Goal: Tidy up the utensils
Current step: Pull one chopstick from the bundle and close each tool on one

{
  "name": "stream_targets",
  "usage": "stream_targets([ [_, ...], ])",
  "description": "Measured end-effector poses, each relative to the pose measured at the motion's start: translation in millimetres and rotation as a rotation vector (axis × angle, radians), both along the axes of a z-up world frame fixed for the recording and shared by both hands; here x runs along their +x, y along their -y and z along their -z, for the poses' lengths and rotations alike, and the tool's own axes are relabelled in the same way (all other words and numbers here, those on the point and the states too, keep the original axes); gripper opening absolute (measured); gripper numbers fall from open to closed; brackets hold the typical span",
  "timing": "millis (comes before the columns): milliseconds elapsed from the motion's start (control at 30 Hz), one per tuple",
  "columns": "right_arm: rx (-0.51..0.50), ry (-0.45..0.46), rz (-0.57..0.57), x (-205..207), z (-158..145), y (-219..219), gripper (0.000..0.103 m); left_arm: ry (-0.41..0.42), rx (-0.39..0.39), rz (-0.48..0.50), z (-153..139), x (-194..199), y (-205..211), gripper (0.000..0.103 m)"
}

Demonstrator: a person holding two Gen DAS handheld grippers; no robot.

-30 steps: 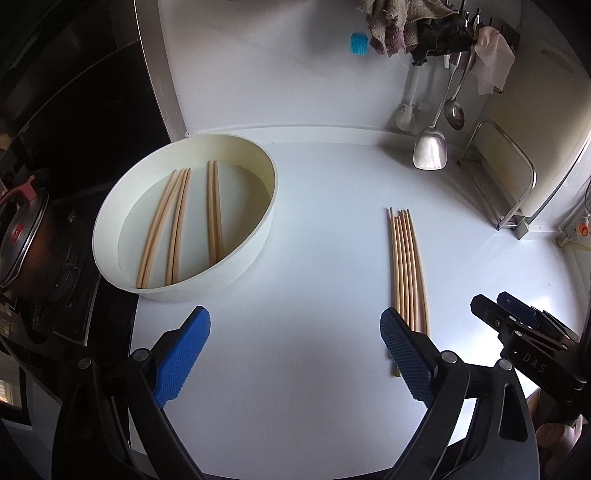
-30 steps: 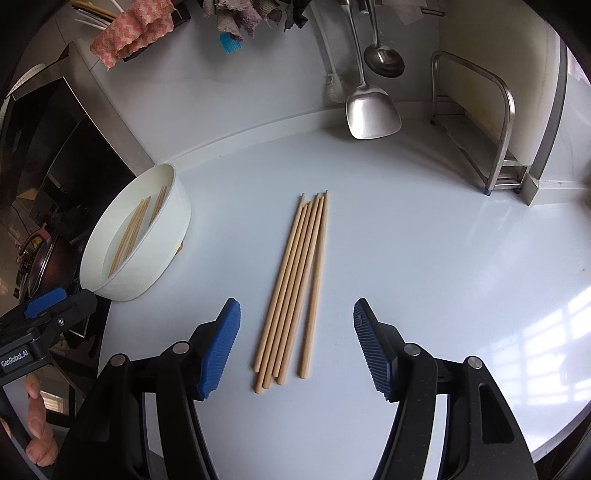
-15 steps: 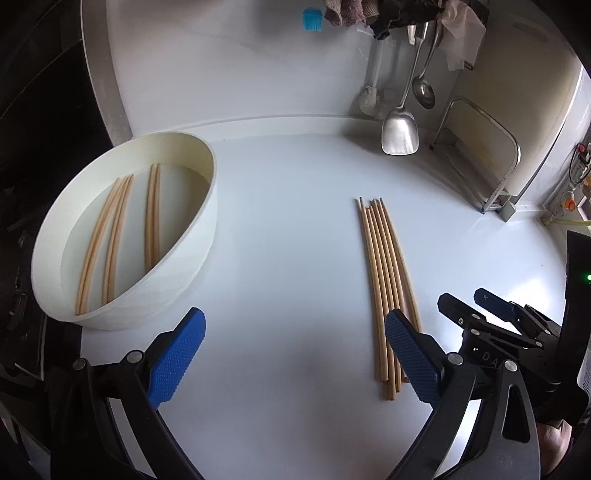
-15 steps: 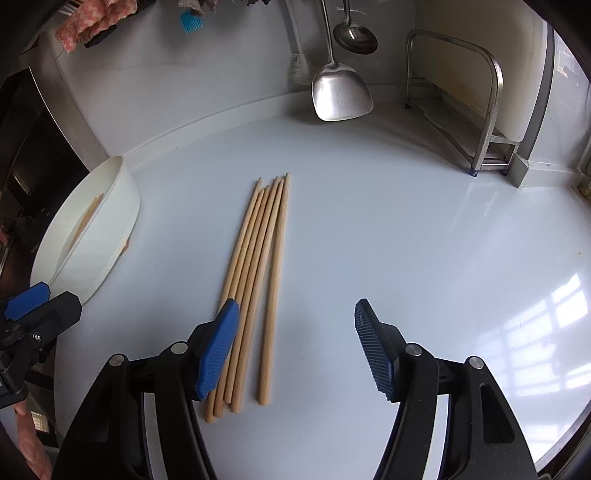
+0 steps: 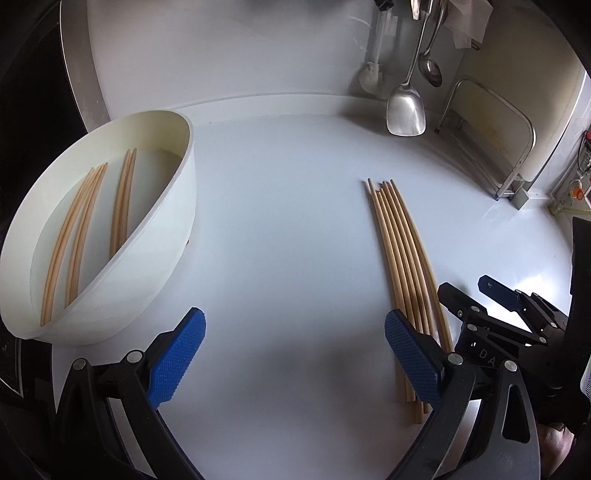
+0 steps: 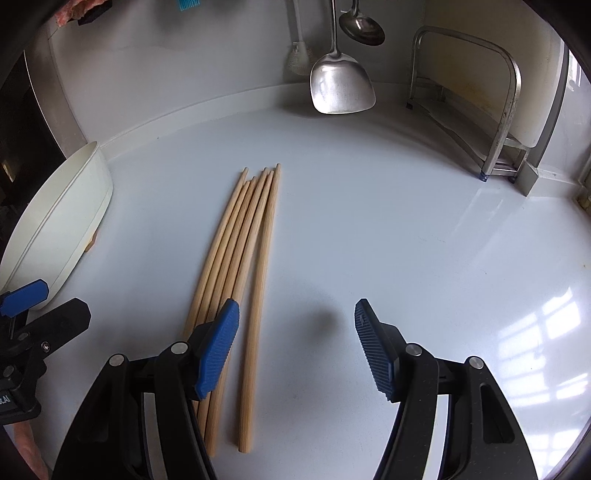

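Both my claws have come down closer to the white surface than a second ago, so the loose chopsticks now look larger and reach under my fingers. My left claw stands wide with nothing between its blue pads, which hang over bare surface; its right pad covers part of the bundle. My right claw is also wide and empty, its left pad over the near ends of the bundle, while one chopstick lies just inside the gap.

I count six chopsticks lying side by side on the surface and five more inside the white round basin at the left edge, in groups of three and two. Well behind them hang one steel spatula, one ladle and one white brush. One metal rack stands at the right. Between basin and bundle the surface lies open, and also right of the bundle.
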State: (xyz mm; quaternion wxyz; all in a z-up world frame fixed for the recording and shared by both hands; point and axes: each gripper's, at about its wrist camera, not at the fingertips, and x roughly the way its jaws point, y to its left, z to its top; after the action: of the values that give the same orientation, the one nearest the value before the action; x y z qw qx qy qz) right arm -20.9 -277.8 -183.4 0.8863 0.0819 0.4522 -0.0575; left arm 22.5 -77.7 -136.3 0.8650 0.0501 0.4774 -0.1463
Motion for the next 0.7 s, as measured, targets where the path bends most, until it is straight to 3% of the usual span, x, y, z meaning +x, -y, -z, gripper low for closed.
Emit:
stream_targets([
  [367, -0.115, -0.013, -0.014, 13, 8, -11, 0.062, -0.013, 0.002, -0.013, 6, 2, 1, 0.096],
  [700, -0.124, -0.015, -0.008, 10, 10, -1, 0.062, -0.029, -0.013, -0.014, 13, 4, 12, 0.096],
])
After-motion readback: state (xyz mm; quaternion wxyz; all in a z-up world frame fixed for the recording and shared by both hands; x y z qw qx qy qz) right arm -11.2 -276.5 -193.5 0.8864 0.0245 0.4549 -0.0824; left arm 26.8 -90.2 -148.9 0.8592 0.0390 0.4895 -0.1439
